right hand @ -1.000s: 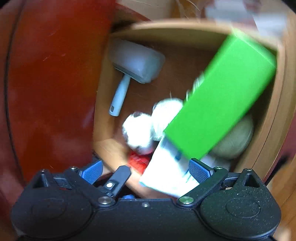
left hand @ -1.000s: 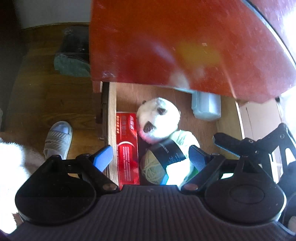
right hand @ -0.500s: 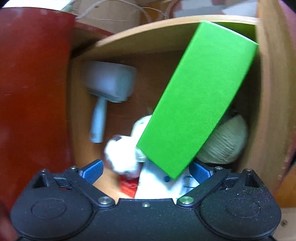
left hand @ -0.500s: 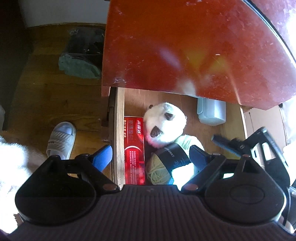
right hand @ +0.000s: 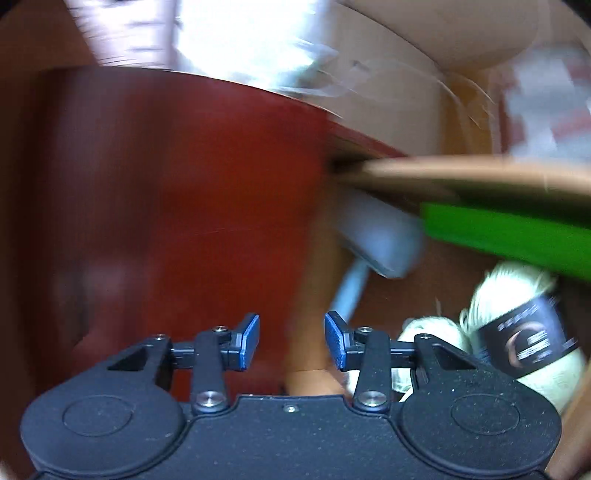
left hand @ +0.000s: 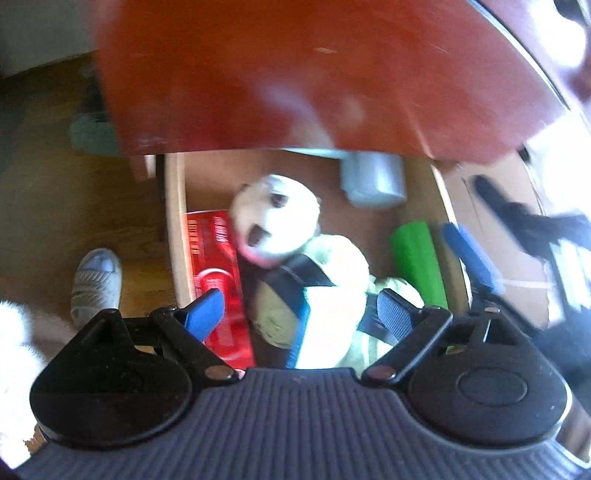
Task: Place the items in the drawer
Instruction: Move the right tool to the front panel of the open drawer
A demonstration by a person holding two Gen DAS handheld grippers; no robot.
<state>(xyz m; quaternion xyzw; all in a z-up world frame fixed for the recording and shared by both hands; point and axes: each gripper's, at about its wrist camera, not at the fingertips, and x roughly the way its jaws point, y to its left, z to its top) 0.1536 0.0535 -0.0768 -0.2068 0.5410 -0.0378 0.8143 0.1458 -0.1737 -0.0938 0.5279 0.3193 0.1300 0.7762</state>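
Note:
The open wooden drawer (left hand: 173,236) under the red tabletop (left hand: 295,74) holds a red box (left hand: 218,288), a white plush toy (left hand: 273,218), pale yarn balls with black labels (left hand: 314,291), a grey brush (left hand: 373,181) and a green box (left hand: 417,258) leaning against the right wall. My left gripper (left hand: 295,314) is open and empty above the yarn. My right gripper (right hand: 291,339) is partly closed and empty, over the tabletop edge; the green box (right hand: 509,232) lies to its right, apart from it. It also shows in the left wrist view (left hand: 476,258).
A wooden floor (left hand: 55,184) lies left of the drawer with a grey slipper (left hand: 96,284) and a dark green bundle (left hand: 92,133). A cardboard box (left hand: 495,206) stands right of the drawer. Bright glare covers things on the table (right hand: 240,33).
The right gripper has let go of the green box, which now lies in the drawer by the right wall. It has swung left and narrowed its jaws. The left gripper shifted slightly.

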